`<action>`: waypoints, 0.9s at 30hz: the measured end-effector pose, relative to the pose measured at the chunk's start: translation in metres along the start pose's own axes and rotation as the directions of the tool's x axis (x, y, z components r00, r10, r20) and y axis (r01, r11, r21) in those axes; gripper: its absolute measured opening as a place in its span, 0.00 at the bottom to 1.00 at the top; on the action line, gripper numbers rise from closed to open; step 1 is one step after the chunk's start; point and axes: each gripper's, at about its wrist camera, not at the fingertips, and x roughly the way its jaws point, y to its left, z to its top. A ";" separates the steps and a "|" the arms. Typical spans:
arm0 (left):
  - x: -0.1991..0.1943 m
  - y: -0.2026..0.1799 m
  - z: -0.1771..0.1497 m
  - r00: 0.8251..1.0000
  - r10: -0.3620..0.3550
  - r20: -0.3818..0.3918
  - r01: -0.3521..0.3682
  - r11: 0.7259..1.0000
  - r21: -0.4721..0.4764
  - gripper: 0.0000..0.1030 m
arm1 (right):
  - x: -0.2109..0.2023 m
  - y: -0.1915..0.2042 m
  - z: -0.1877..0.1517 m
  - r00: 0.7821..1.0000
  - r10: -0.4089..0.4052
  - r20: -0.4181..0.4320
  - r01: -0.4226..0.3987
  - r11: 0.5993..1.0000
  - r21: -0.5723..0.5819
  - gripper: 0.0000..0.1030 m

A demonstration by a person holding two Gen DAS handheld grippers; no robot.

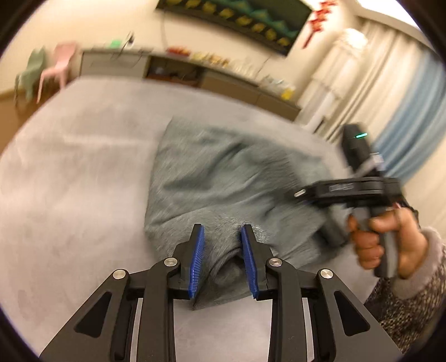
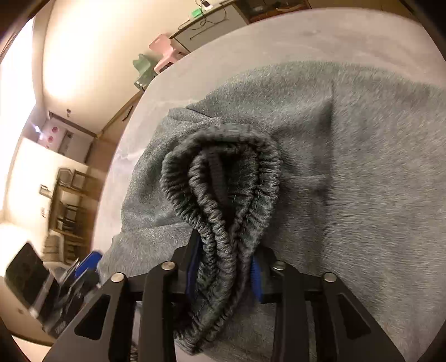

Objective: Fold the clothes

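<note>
Right tongs [image 2: 225, 267] clamp the grey garment's [image 2: 348, 156] waistband [image 2: 220, 178].

One grey garment [image 1: 223, 181] lies on one pale grey table [image 1: 69, 167]. Two hand-held grippers are in view: the left hand-held gripper [image 1: 223, 236] and the right hand-held gripper [image 2: 225, 267], each with two blue-padded fingers. One hand [image 1: 382, 239] of a person shows, gripping a handle. Two small plastic chairs stand beyond the table, one pink chair [image 1: 60, 64] and one green chair [image 1: 30, 72]. One long framed picture [image 1: 237, 19] hangs on the wall.
</note>
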 end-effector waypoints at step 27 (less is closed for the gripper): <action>0.012 -0.023 -0.008 0.996 0.038 -0.078 -0.028 0.991 0.134 0.30 | 0.070 0.091 0.142 0.916 -0.401 -0.013 0.358 0.832 -0.425 0.35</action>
